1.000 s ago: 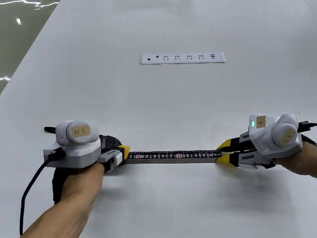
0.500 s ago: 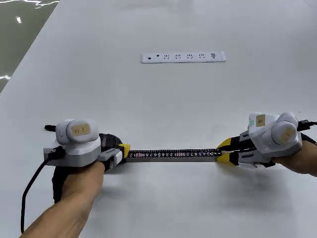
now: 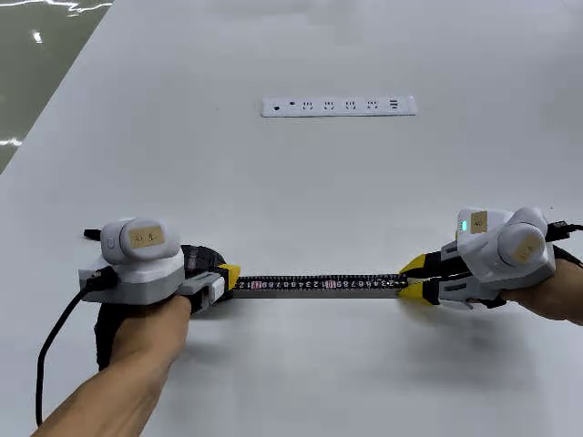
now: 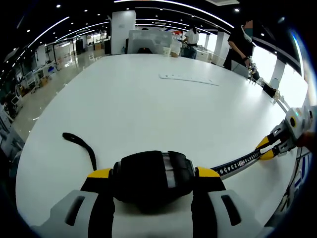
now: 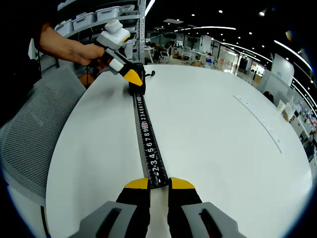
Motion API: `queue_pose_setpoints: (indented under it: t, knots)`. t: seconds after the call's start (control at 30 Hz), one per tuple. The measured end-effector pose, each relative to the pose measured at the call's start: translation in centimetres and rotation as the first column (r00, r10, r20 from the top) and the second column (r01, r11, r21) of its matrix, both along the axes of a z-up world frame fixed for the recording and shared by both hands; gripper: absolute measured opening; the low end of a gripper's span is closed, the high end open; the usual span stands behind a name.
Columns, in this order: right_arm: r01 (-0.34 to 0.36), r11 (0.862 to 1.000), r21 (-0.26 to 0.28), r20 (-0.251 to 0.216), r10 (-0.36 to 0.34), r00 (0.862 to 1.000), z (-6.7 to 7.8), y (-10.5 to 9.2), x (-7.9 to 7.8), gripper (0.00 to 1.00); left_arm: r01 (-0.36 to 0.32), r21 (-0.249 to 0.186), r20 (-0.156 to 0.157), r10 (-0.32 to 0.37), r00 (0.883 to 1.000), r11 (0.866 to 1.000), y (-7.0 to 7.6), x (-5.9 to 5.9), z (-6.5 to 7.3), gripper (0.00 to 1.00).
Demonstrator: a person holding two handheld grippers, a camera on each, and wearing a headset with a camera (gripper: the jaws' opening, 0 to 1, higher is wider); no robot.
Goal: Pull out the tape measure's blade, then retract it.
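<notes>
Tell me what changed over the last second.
Nothing visibly moved. The left gripper still clamps the tape measure case on the table. The right gripper still pinches the end of the blade, which is drawn out just as far between them. The power strip shifts slightly in the head view, but that is camera motion.

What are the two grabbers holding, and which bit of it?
The left gripper clamps the tape measure by the sides of its black case. The right gripper pinches the free end of the pulled-out blade.
</notes>
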State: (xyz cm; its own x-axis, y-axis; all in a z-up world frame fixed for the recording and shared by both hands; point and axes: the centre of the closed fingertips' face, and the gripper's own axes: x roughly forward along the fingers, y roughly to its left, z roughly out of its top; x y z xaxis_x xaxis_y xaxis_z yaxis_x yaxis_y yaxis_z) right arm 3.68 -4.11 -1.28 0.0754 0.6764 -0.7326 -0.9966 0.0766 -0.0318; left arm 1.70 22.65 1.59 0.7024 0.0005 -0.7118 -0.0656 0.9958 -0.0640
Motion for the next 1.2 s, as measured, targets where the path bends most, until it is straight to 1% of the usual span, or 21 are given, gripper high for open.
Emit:
queue_pose_setpoints:
  t: [0.17,0.57,1.0,1.2]
  knots:
    - [-0.001,1.000,0.001,-0.002,0.001,1.000,0.0,0.1,-0.1,0.09,0.004,-0.007,0.002,-0.004,1.000,1.000,0.0,0.0,0.1,0.57]
    - [-0.011,1.000,0.007,-0.006,0.011,1.000,0.2,1.1,-0.3,0.09,0.007,-0.017,0.001,-0.007,1.000,1.000,-0.1,-0.1,0.0,0.57]
    - [-0.031,0.999,0.020,-0.009,0.031,0.999,0.2,3.0,-0.7,0.09,0.008,-0.023,0.003,-0.008,1.000,1.000,-0.1,-0.1,0.1,0.58]
    - [-0.036,0.999,0.024,-0.010,0.036,0.999,0.1,3.5,-0.7,0.09,0.010,-0.024,0.002,-0.010,1.000,1.000,-0.1,-0.1,0.0,0.58]
